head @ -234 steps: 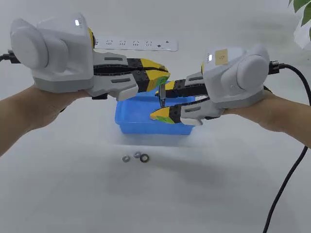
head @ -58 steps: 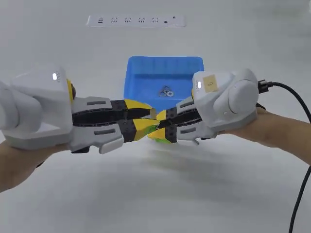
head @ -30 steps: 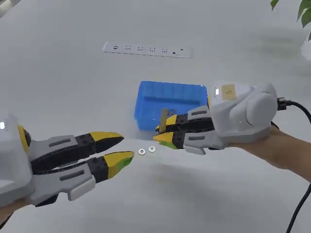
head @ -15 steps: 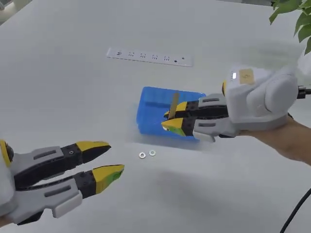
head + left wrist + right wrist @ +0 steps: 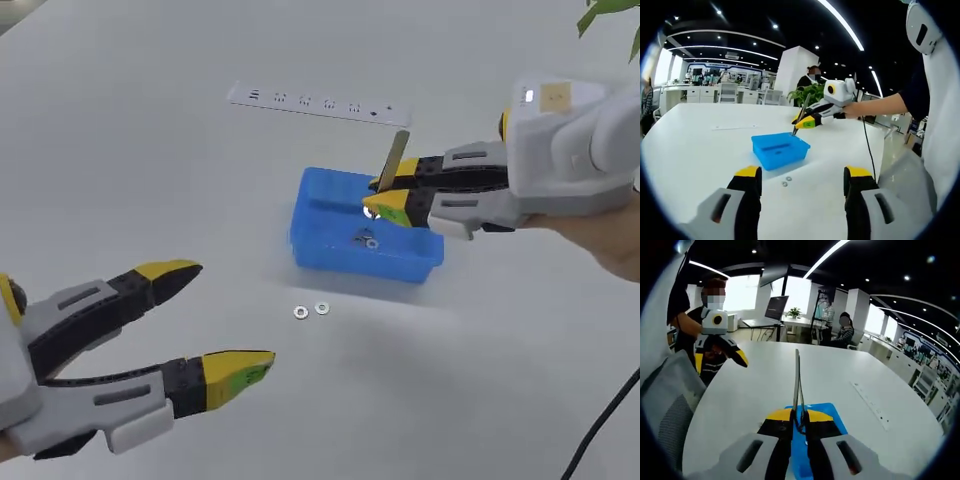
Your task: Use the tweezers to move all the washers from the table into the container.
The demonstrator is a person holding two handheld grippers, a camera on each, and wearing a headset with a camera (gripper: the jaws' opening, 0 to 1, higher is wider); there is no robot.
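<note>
Two small washers [image 5: 301, 312] [image 5: 322, 308] lie on the white table just in front of the blue container [image 5: 320, 240], also seen as washers [image 5: 786, 181] and container [image 5: 780, 149] in the left gripper view. Several washers [image 5: 367, 238] lie inside the container. My right gripper [image 5: 380, 203] is shut on the tweezers [image 5: 396, 158] and hovers over the container, tweezers' tip pointing down. Its own view shows the tweezers [image 5: 797, 380] between the shut gripper [image 5: 799, 416]. My left gripper [image 5: 228, 318] hangs open with nothing in it at the lower left, near the washers; its jaws stand wide [image 5: 802, 175].
A white power strip [image 5: 318, 103] lies behind the container. A black cable [image 5: 600, 420] trails from the right gripper at the right edge. A plant's leaves [image 5: 610, 10] show at the top right. People sit at desks far beyond the table.
The right gripper has carried the tweezers up and back over the container. The left gripper has drawn away to the lower left and opened wider. One washer fewer lies on the table than 7.8 s ago.
</note>
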